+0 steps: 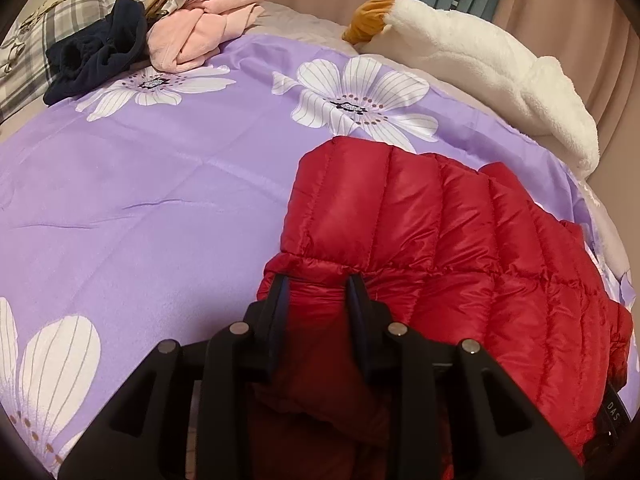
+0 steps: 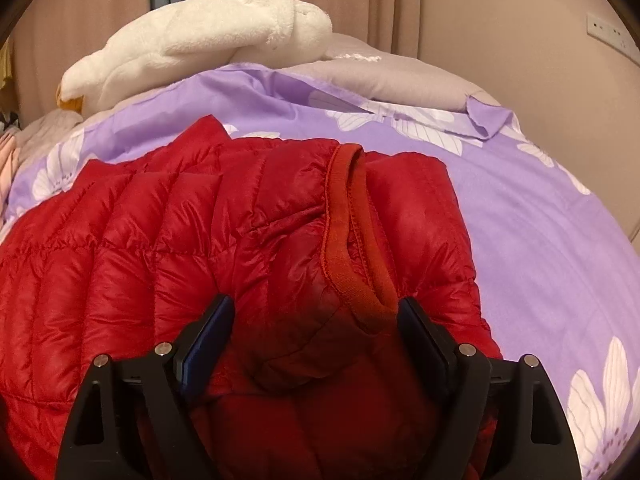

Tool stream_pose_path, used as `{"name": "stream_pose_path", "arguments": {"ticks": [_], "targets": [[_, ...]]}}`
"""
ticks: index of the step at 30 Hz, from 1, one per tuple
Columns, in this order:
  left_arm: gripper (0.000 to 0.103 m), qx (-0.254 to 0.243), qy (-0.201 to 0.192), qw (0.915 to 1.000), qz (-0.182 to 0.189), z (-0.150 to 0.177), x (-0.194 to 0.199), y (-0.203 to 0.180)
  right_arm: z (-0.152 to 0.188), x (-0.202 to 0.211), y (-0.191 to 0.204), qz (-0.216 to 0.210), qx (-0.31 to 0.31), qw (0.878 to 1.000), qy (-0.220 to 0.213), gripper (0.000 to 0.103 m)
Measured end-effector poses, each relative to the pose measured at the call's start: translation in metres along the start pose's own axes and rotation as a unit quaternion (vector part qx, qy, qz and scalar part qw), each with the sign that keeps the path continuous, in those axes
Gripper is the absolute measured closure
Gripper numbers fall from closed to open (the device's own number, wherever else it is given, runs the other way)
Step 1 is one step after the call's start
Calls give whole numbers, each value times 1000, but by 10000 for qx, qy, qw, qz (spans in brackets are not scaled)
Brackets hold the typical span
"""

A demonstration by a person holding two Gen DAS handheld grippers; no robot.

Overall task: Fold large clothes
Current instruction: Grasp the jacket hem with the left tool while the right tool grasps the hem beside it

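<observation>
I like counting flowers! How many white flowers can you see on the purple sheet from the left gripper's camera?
4: one beside the dark blue clothes, one above the red jacket, one at the bottom left, a sliver at the right edge. The red jacket may hide more.

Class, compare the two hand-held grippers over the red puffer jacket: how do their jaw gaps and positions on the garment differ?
The left hand-held gripper has a narrow jaw gap pinching a bunched fold of the red puffer jacket; the right hand-held gripper stands wide open. The left one sits at a gathered seam near the jacket's edge; the right one sits by the ribbed collar. Both are black with blue pads over the same jacket.
</observation>
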State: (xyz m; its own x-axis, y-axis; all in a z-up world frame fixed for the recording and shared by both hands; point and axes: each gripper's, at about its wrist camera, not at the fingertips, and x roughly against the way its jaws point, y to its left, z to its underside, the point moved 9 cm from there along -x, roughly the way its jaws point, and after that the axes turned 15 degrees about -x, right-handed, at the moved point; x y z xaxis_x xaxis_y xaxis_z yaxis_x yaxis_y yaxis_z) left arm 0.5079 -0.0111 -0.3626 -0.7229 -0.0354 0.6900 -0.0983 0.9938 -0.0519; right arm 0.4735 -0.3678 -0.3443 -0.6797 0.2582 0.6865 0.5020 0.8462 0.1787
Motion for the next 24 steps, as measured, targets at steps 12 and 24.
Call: {"name": "stream_pose_path", "arguments": {"ticks": [12,24], "targets": [[68,-148,-366,9984,415,-5,67,-3,-16,84,14,-806,70,9927,-899,44],[68,-730,80,9973,90,31,33,-22,30,20,31,17,638,9980,20,75]]}}
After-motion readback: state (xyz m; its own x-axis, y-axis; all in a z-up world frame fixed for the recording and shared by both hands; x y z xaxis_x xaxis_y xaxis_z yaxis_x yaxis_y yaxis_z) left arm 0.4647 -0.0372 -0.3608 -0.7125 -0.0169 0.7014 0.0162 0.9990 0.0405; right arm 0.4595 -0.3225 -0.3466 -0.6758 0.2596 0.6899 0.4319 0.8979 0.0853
